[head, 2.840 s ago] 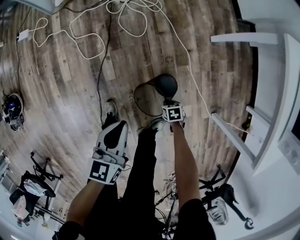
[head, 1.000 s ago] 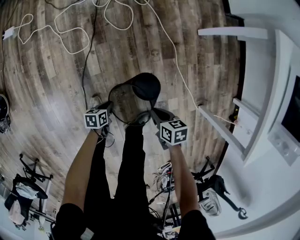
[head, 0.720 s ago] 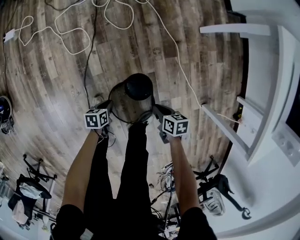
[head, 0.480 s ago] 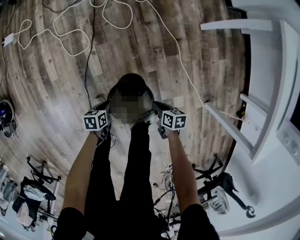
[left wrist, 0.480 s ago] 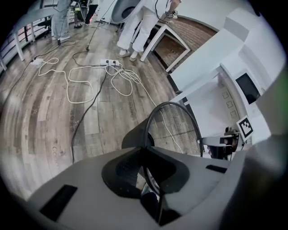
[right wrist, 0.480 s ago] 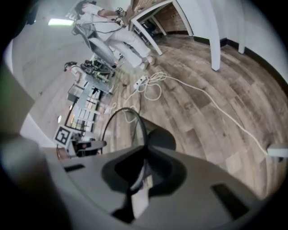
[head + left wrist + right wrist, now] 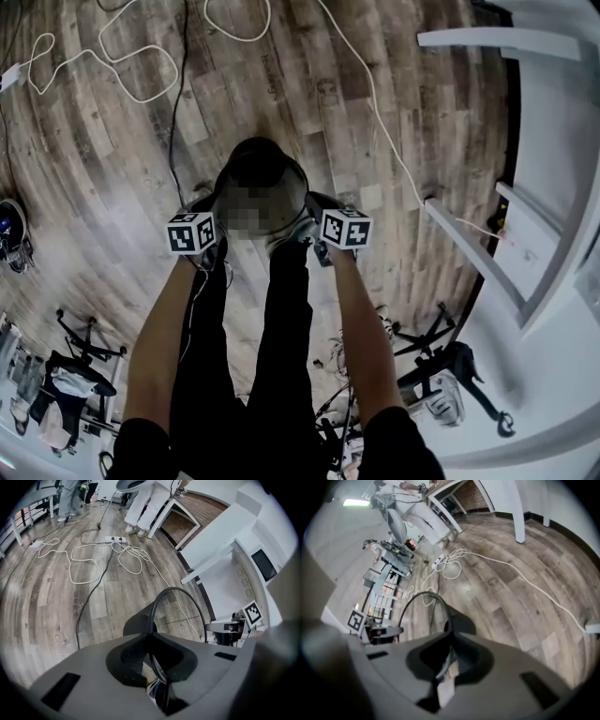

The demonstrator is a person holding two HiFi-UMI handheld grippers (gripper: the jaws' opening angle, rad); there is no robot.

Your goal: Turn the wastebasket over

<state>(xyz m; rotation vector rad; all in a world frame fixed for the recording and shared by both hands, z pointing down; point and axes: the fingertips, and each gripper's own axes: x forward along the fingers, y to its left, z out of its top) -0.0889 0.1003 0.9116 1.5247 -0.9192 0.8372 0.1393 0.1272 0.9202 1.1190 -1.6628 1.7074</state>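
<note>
The black mesh wastebasket hangs just above the wooden floor between my two grippers, in front of my feet, its open mouth turned up toward the head camera and partly under a mosaic patch. My left gripper is shut on the rim at the left side. My right gripper is shut on the rim at the right. In the left gripper view the wire rim of the wastebasket runs between the jaws. The right gripper view shows the same with the wastebasket, and the left gripper's marker cube shows beyond it.
White cables and a black cable loop over the floor ahead. A white table frame stands at the right. My legs are directly below the basket. Stands and gear sit at the lower left. People stand by a power strip.
The left gripper came in and closed on the rim. The basket swung from lying on its side to mouth up, and both grippers sank with it toward the floor.
</note>
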